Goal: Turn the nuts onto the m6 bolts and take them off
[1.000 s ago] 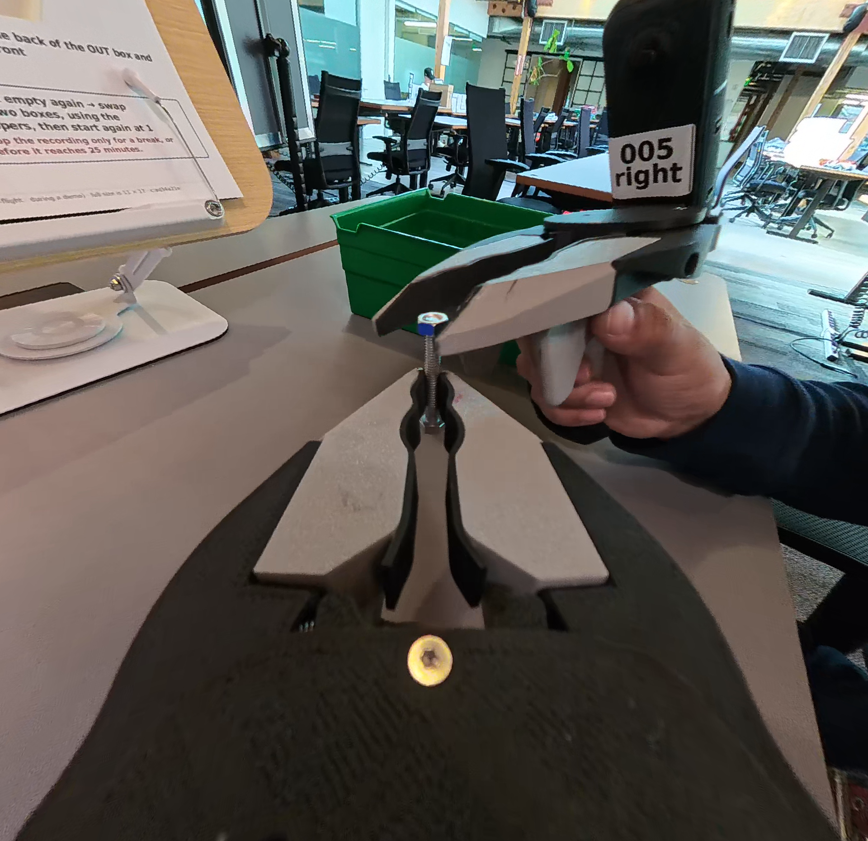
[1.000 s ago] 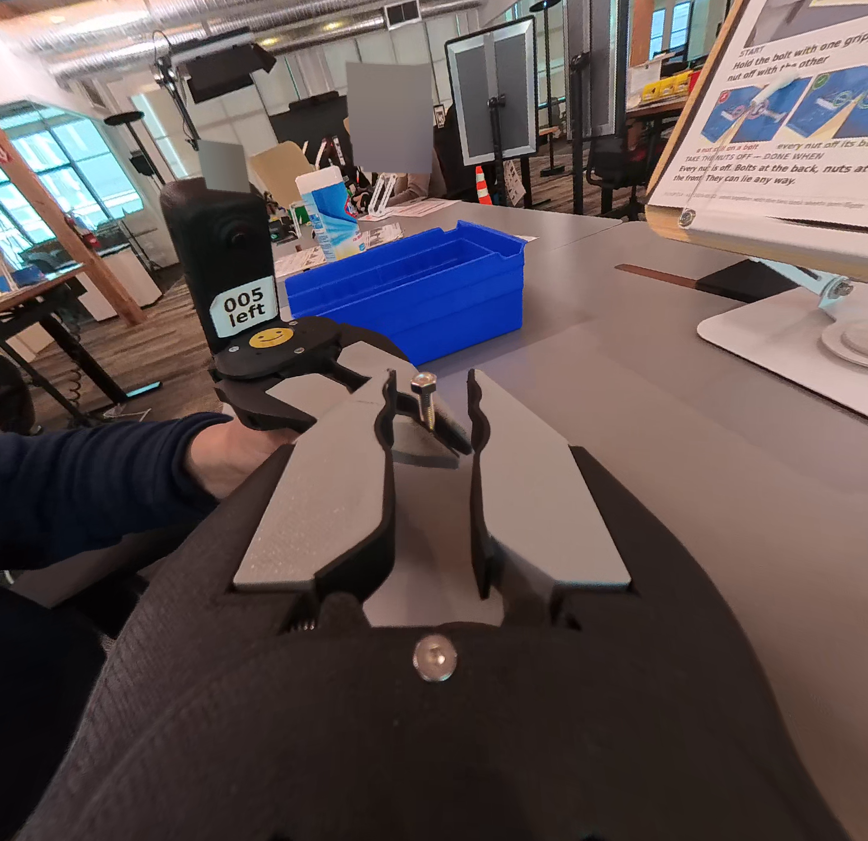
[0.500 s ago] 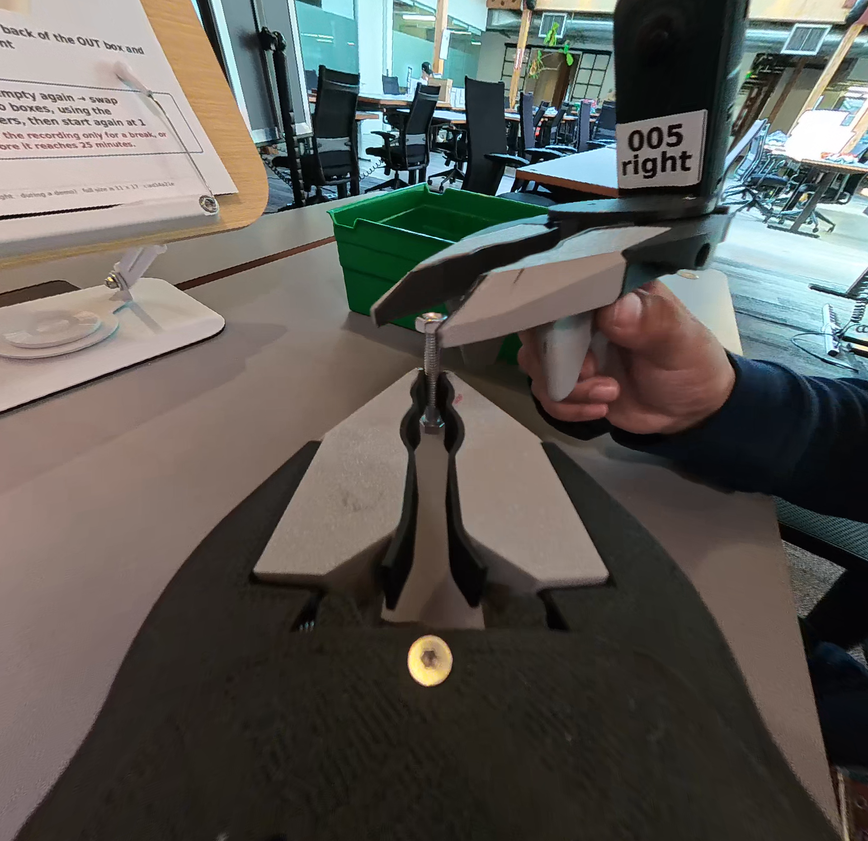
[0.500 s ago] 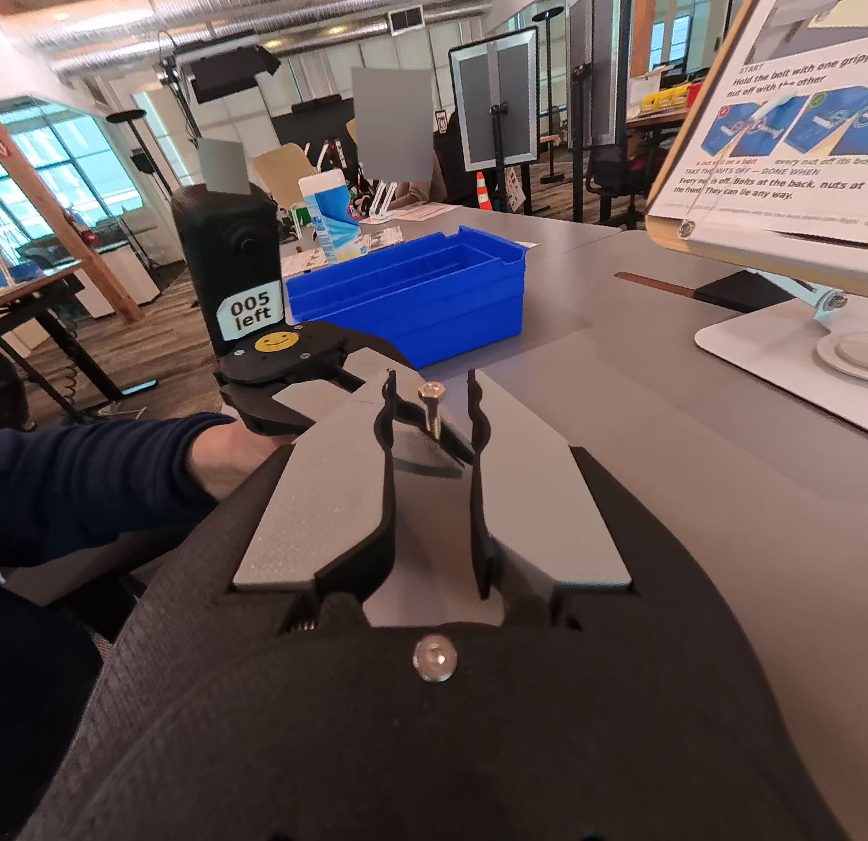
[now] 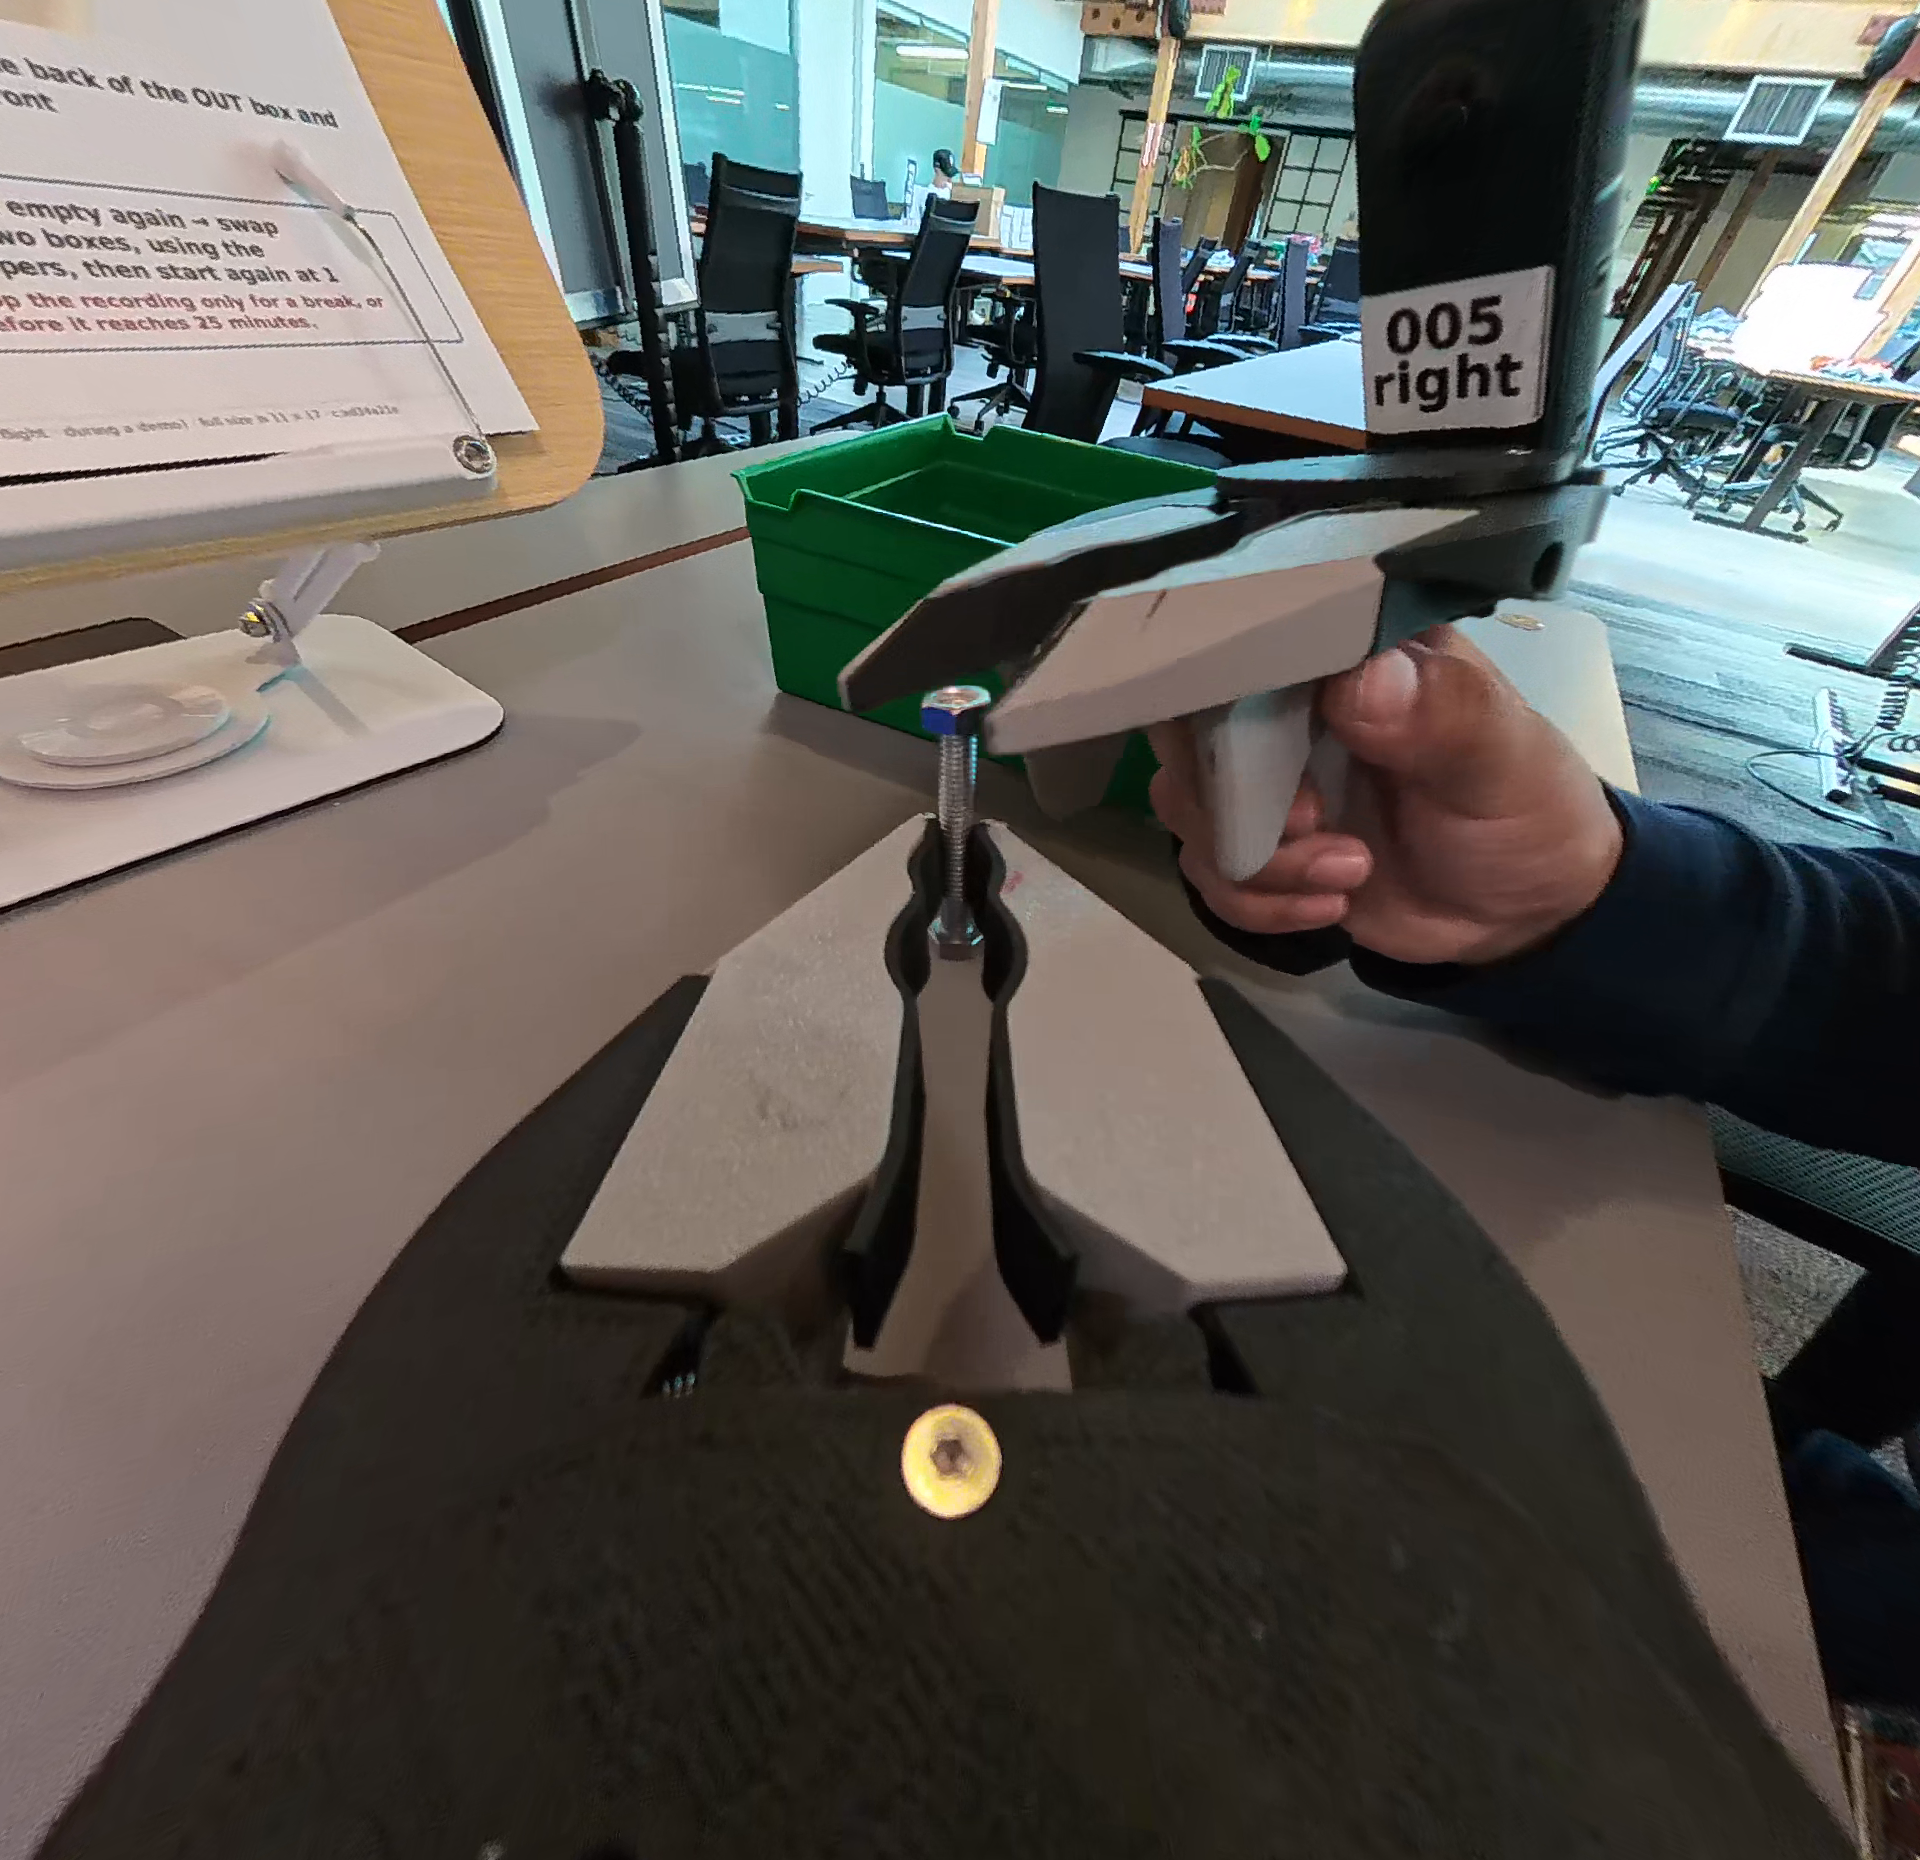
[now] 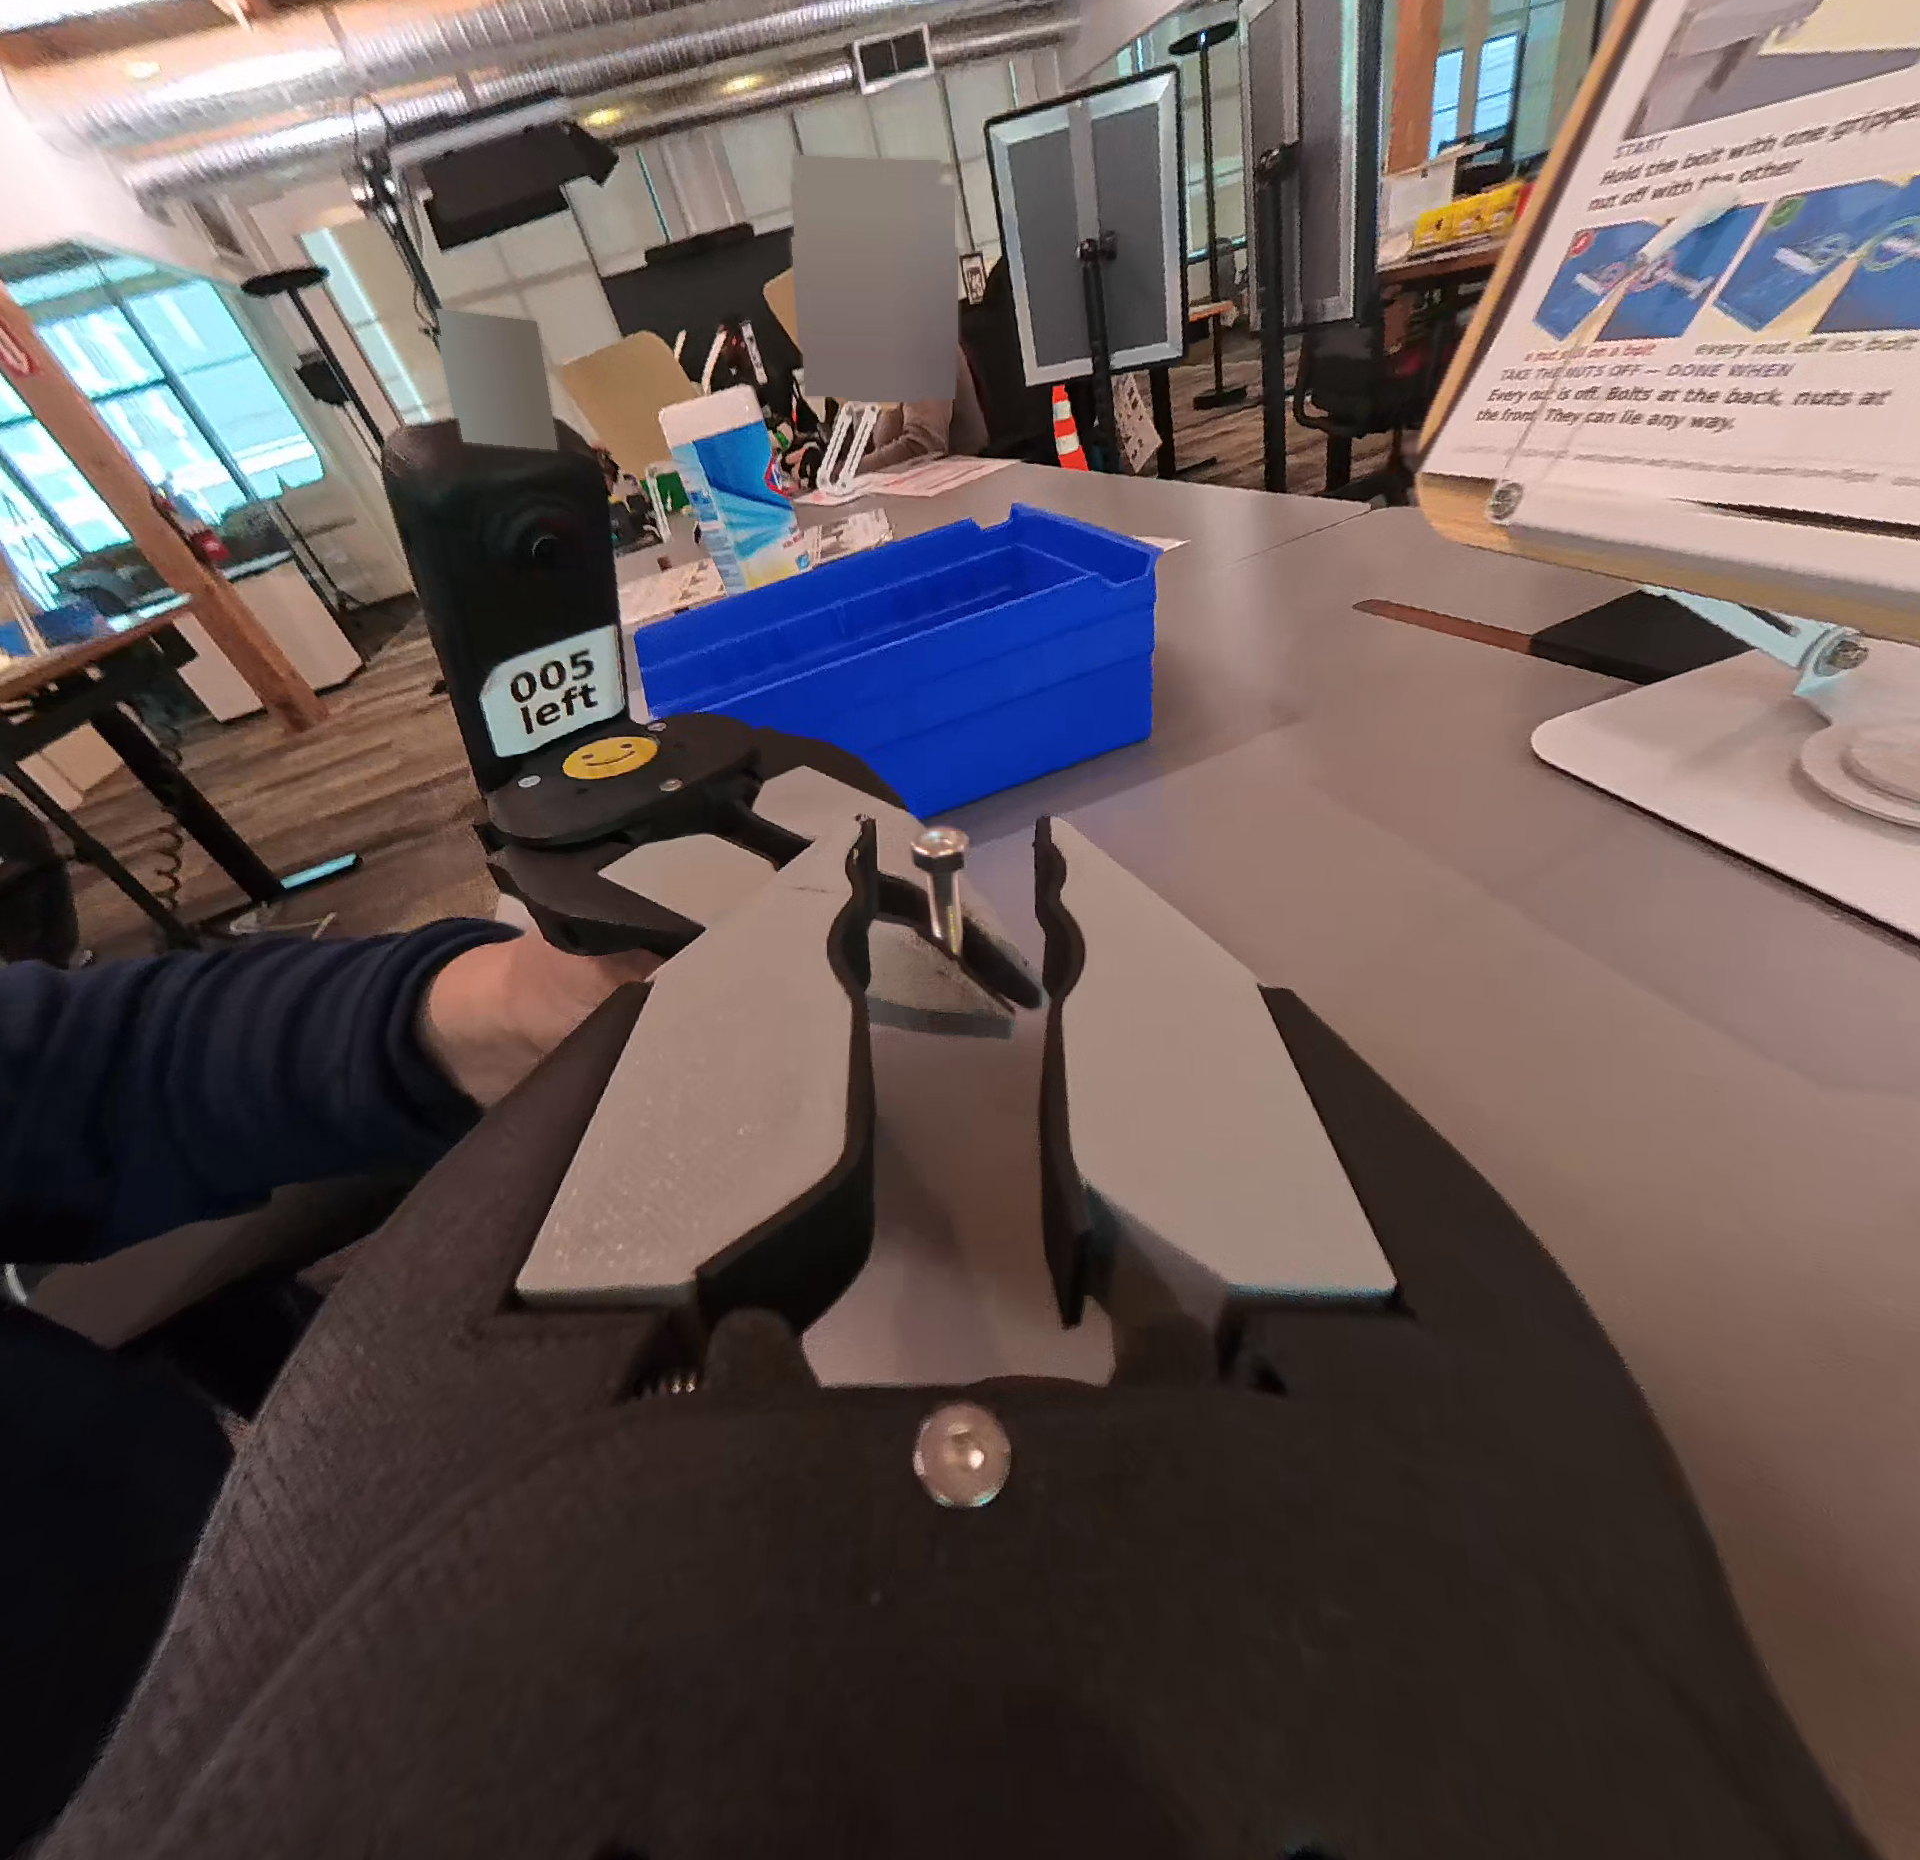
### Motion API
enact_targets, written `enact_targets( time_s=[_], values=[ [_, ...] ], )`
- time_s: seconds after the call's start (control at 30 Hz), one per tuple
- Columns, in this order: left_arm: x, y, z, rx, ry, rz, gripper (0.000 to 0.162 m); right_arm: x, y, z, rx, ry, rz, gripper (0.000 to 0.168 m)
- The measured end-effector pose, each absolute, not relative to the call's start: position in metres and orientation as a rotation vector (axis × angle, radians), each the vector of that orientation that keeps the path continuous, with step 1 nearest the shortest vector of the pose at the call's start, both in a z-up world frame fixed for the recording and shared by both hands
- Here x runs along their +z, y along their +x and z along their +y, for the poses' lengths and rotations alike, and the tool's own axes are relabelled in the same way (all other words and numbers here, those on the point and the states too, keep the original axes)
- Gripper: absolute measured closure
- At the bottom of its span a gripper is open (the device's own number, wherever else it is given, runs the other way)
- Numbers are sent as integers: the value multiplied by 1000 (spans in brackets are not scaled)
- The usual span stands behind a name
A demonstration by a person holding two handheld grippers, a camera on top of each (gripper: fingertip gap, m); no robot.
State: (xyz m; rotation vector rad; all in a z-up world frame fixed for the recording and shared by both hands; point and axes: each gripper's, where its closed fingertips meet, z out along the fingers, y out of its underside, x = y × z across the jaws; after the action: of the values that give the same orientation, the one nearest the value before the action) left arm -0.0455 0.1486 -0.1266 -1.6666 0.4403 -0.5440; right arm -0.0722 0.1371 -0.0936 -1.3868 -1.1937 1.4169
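Observation:
My left gripper [image 5: 956,860] is shut on the lower shaft of an M6 bolt [image 5: 953,823] and holds it upright, hex head down between the fingers. A nut [image 5: 948,714] with a blue tint sits at the bolt's top end. My right gripper [image 5: 925,711] comes in from the right, level with the nut. In the right wrist view its fingers stand apart, and the nut [image 6: 940,846] is between the fingertips of the right gripper [image 6: 953,829], touching neither. The left gripper [image 6: 966,963] shows just below it, holding the bolt [image 6: 948,911].
A green bin [image 5: 883,563] stands behind the bolt and a blue bin [image 6: 904,667] on the other side of the grey table [image 5: 312,927]. A tilted instruction board [image 5: 260,356] on a white base [image 5: 343,709] stands at the back. A wipes canister [image 6: 738,501] stands beyond the blue bin. The grippers are tip to tip, or close to it.
The right gripper dropped over the nut half a second ago and now sits slightly higher, with the nut showing under its fingers. Its jaws stay apart. The left gripper keeps hold of the bolt.

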Motion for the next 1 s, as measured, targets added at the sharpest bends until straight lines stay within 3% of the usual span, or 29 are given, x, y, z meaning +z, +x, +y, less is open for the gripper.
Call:
enact_targets(
  time_s=[0.67,1.0],
  values=[
    [-126,-49,150,-525,-1665,436,159,-91,-72,127,1434,-1343,-1230,144],
    [-129,-41,149,-533,-1675,459,159,-94,-75,129,1435,-1364,-1220,153]
  ],
)
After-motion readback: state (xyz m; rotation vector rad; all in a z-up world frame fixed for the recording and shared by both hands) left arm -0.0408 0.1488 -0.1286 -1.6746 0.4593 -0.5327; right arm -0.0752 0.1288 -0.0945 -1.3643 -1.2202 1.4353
